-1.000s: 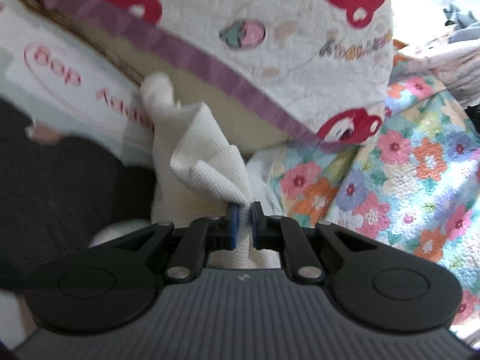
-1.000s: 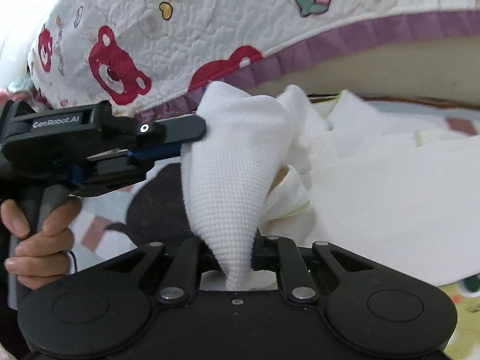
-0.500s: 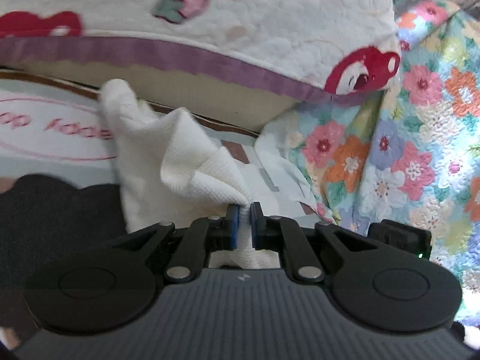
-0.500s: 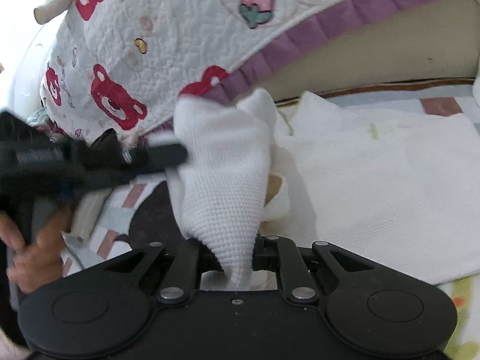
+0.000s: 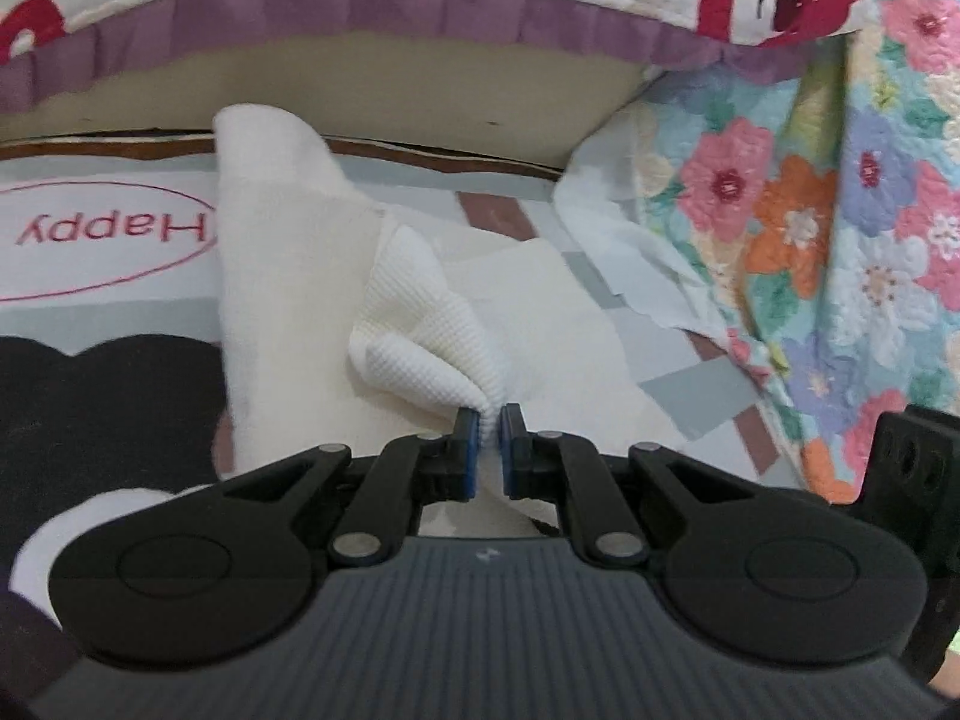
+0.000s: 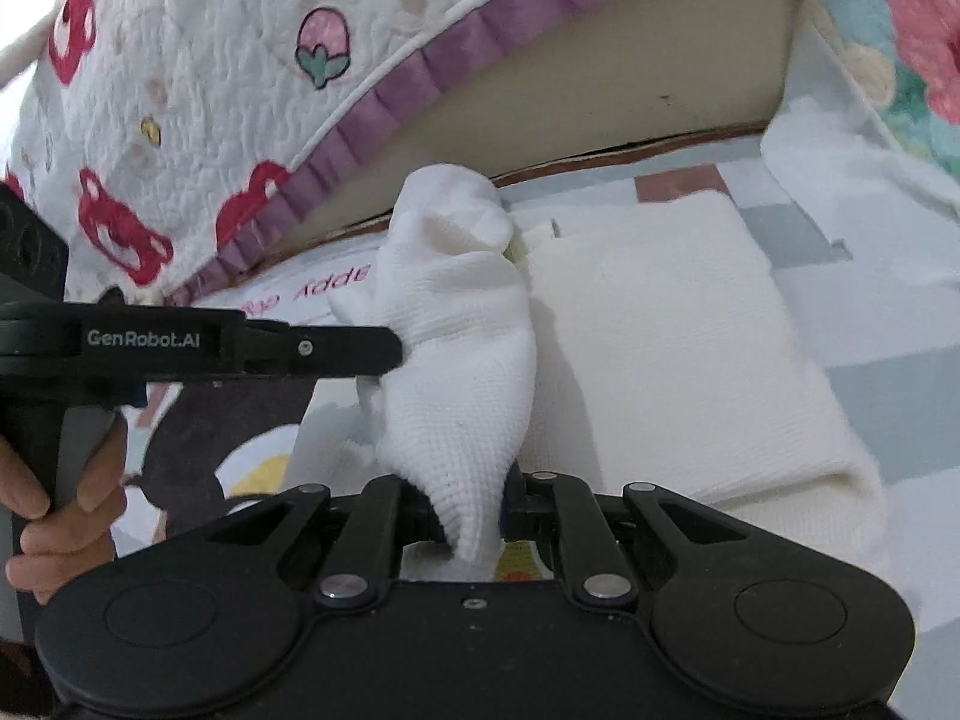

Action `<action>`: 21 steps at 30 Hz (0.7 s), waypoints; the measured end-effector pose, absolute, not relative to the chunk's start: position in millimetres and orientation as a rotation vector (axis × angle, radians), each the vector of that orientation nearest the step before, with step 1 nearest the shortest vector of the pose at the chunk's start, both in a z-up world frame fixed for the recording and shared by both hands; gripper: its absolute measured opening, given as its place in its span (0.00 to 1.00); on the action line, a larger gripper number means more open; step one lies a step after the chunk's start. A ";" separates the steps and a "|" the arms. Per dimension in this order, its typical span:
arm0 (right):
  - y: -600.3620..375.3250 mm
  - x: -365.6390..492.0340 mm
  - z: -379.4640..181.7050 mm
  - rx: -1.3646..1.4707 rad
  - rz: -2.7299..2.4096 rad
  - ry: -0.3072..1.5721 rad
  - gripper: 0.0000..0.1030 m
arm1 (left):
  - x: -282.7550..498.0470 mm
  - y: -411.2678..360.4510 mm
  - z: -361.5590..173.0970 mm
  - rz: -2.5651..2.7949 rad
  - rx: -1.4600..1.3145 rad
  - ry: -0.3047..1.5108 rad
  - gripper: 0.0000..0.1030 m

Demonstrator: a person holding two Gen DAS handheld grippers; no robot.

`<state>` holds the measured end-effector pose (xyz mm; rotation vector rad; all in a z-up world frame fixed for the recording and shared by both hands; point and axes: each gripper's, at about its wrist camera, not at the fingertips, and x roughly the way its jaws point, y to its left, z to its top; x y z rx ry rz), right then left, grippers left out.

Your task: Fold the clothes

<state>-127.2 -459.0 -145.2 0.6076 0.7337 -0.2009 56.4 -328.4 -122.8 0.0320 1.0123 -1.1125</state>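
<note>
A white waffle-knit garment (image 5: 420, 324) (image 6: 462, 360) is pinched by both grippers and lifted into a bunched ridge above the mat. My left gripper (image 5: 491, 420) is shut on one of its folds. My right gripper (image 6: 474, 516) is shut on another fold, which hides its fingertips. In the right wrist view the left gripper (image 6: 384, 348) comes in from the left and meets the same bunch; a hand (image 6: 54, 510) holds its grip. The rest of the garment (image 6: 672, 354) lies flat and folded on the mat to the right.
A patterned play mat (image 5: 108, 228) with "Happy" lettering and a dark patch (image 5: 102, 402) lies beneath. A bear-print quilt with a purple ruffle (image 5: 420, 6) (image 6: 198, 96) hangs over a beige mattress edge behind. A floral quilt (image 5: 840, 210) drapes at the right.
Both grippers have come down toward the mat and forward with the garment still held; the raised cloth has sunk lower and the folded part now lies flatter.
</note>
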 end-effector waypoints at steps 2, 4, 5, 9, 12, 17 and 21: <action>-462.4 -123.8 -146.5 0.635 -0.170 0.713 0.14 | 57.4 -328.1 -112.9 -1.089 0.035 0.988 0.06; -465.1 -116.5 -142.5 0.646 -0.115 0.695 0.14 | 54.8 -311.8 -95.8 -1.027 -0.032 0.947 0.05; -466.4 -112.9 -140.4 0.651 -0.088 0.685 0.14 | 52.6 -301.2 -87.6 -0.987 -0.082 0.929 0.05; -469.9 -95.2 -113.5 0.634 0.099 0.649 0.13 | 19.7 -275.9 -43.1 -0.888 -0.141 0.743 0.04; -485.4 -88.6 -95.8 0.585 0.172 0.659 0.13 | -7.3 -306.1 -20.3 -0.948 -0.044 0.616 0.04; -553.6 -81.4 -141.0 0.690 0.045 0.816 0.13 | 23.1 -390.3 -65.7 -0.948 0.051 0.794 0.08; -573.6 -100.2 -184.9 0.831 -0.044 0.784 0.16 | 45.6 -390.7 -94.3 -0.915 0.111 0.824 0.21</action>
